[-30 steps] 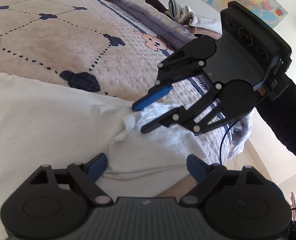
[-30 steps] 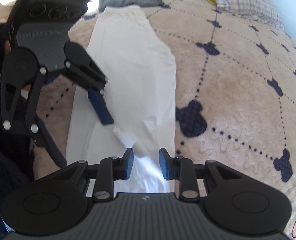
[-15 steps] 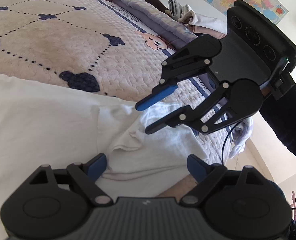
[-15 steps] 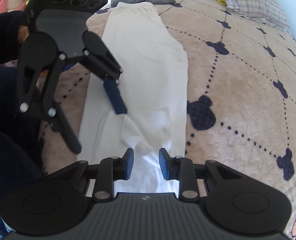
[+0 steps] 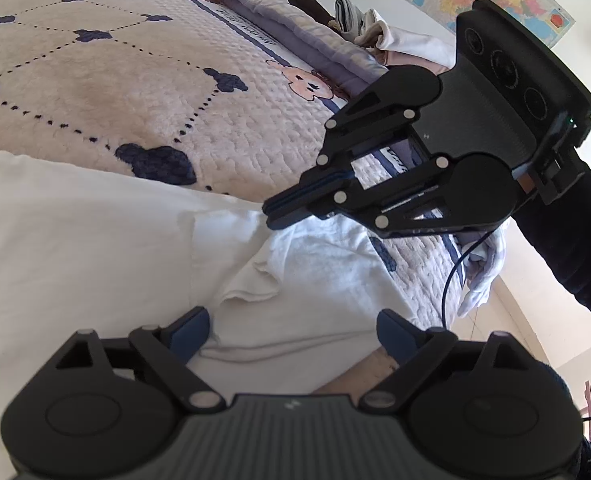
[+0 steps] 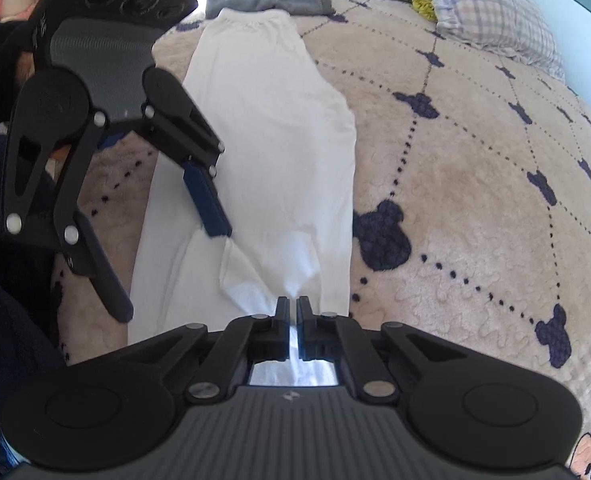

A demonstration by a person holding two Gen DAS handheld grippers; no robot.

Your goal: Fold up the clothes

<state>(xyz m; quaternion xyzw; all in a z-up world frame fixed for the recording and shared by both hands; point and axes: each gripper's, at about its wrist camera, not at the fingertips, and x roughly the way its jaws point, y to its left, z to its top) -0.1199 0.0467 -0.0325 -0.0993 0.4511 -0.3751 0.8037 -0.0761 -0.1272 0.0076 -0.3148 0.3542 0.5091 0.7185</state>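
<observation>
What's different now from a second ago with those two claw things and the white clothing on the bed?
The right gripper has snapped shut, pinching a fold of the white garment near its close end; a second ago its jaws stood apart around that fold. The left gripper has stayed wide open in the same spot over the garment's edge, holding nothing. The garment otherwise lies stretched along the patterned blanket as before.

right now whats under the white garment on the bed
The white garment lies flat on the beige bear-print blanket, which shows all around it. Whatever is directly beneath the cloth is covered and cannot be seen.
</observation>
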